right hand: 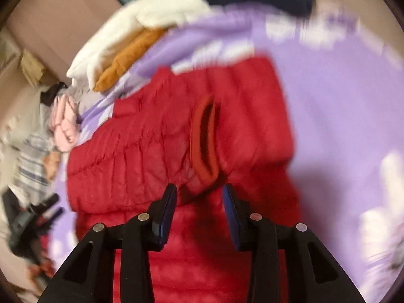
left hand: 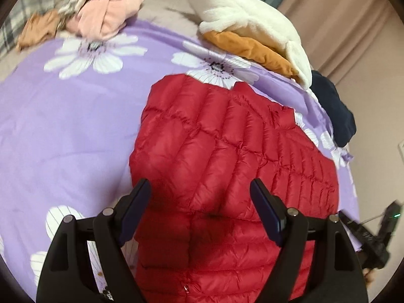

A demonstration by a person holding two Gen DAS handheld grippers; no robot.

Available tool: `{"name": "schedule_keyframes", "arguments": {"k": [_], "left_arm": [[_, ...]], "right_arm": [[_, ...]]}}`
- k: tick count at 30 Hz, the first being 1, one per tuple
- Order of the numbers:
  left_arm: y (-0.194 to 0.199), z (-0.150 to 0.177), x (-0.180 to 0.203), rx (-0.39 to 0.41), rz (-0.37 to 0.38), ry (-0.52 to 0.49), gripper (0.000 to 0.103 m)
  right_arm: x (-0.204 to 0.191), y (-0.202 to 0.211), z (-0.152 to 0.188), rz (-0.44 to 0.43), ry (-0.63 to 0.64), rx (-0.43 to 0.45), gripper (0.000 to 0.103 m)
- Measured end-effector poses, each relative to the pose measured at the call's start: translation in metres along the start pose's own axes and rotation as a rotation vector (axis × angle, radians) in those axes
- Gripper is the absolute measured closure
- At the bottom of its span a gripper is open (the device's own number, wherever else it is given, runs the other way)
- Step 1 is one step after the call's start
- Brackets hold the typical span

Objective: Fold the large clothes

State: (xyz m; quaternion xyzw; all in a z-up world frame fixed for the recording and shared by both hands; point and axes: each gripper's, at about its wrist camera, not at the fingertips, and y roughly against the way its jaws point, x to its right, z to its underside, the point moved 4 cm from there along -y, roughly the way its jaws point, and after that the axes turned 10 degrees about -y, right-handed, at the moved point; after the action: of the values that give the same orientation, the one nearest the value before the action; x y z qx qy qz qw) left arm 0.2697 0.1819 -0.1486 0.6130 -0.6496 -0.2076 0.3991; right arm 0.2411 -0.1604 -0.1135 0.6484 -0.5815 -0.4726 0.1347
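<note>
Red quilted puffer jacket (left hand: 227, 151) laid out on the purple bedsheet with white daisies (left hand: 63, 126), both grippers hanging right over it.

Left gripper (left hand: 199, 184) is spread wide with nothing between the fingers, jacket directly underneath and running away from it. Right gripper (right hand: 199, 189) has its fingers apart too, narrower gap, not pinching anything; the sleeve's ribbed red cuff (right hand: 204, 146) sits just past the tips. Right view is pretty smeared, so the sheet pattern and left-side clutter are mush. The jacket's near end is cut off by the bottom of both views. Count: one jacket, two grippers, and a stack at the bed edge of one fluffy white fleece (left hand: 252, 20), one mustard garment (left hand: 250, 48), one navy one (left hand: 333, 108), plus a pink bundle (left hand: 111, 7).
</note>
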Motion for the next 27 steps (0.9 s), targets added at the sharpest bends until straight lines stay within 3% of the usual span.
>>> {"name": "schedule_keyframes", "arguments": {"k": [2,5,7,10,13,15,18,20,21,23,27], "left_arm": [[-0.005,-0.003,0.008,0.012,-0.023,-0.048,0.024],[-0.022,-0.003,0.018,0.014,-0.058,-0.116,0.029],[-0.040,0.000,0.017,-0.026,-0.078,-0.133,0.037],[-0.071,0.010,0.006,-0.120,-0.107,-0.140,0.037],[-0.074,0.009,0.003,-0.132,-0.100,-0.139,0.036],[-0.066,0.007,0.001,-0.138,-0.096,-0.128,0.036],[-0.040,0.009,0.000,-0.123,-0.018,-0.066,0.033],[-0.016,0.017,-0.002,-0.102,0.039,-0.019,0.023],[-0.005,0.023,-0.007,-0.088,0.055,0.001,0.019],[0.015,0.036,-0.016,-0.070,0.076,0.031,0.018],[0.049,0.076,-0.042,-0.064,0.131,0.123,0.017]], "right_arm": [[-0.018,0.005,-0.006,-0.053,0.102,0.067,0.066],[-0.043,-0.009,-0.010,-0.101,0.221,0.086,0.066],[-0.049,-0.034,-0.008,-0.045,0.271,0.059,0.066],[-0.045,-0.073,0.001,0.052,0.298,-0.020,0.066],[-0.038,-0.081,0.006,0.066,0.310,-0.040,0.066],[-0.042,-0.075,0.004,0.063,0.312,-0.054,0.066],[-0.040,-0.045,0.004,-0.003,0.261,-0.071,0.066],[-0.036,-0.024,0.008,-0.073,0.230,-0.073,0.060],[-0.029,-0.009,0.013,-0.102,0.207,-0.072,0.051],[-0.013,0.010,0.024,-0.128,0.159,-0.066,0.040],[0.034,0.033,0.049,-0.113,0.060,-0.099,0.039]]}}
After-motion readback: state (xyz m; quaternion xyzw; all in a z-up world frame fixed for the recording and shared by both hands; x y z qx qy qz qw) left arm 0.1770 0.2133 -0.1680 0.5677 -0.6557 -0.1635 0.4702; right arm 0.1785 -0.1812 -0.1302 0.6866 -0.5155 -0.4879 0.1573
